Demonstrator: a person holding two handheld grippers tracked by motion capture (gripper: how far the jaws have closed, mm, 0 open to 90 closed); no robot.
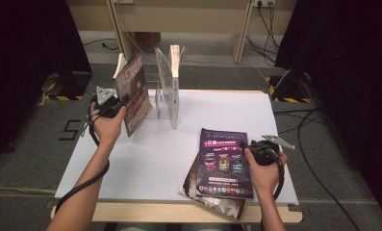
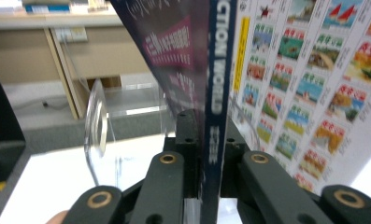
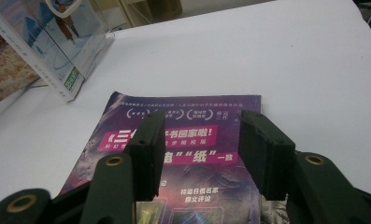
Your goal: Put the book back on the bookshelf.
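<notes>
The white surface point(image 1: 150, 159) sits in a room with grey floor, dark curtains and cables, a clear rack point(image 1: 165, 103) standing at its far edge. Left hand-held gripper point(image 1: 116, 103) clamps an upright magazine point(image 1: 133, 94) by its spine, reading "CTION WORLD", just beside the rack. Right hand-held gripper point(image 3: 199, 154) hovers, jaws spread and empty, over the purple magazine point(image 1: 224, 163) lying flat.

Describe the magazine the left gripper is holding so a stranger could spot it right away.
Start at the clear rack at the white table's far edge. Just left of it stands a dark magazine, clamped in the left gripper. It alone is held upright; the others lie flat or stand in the rack.
</notes>
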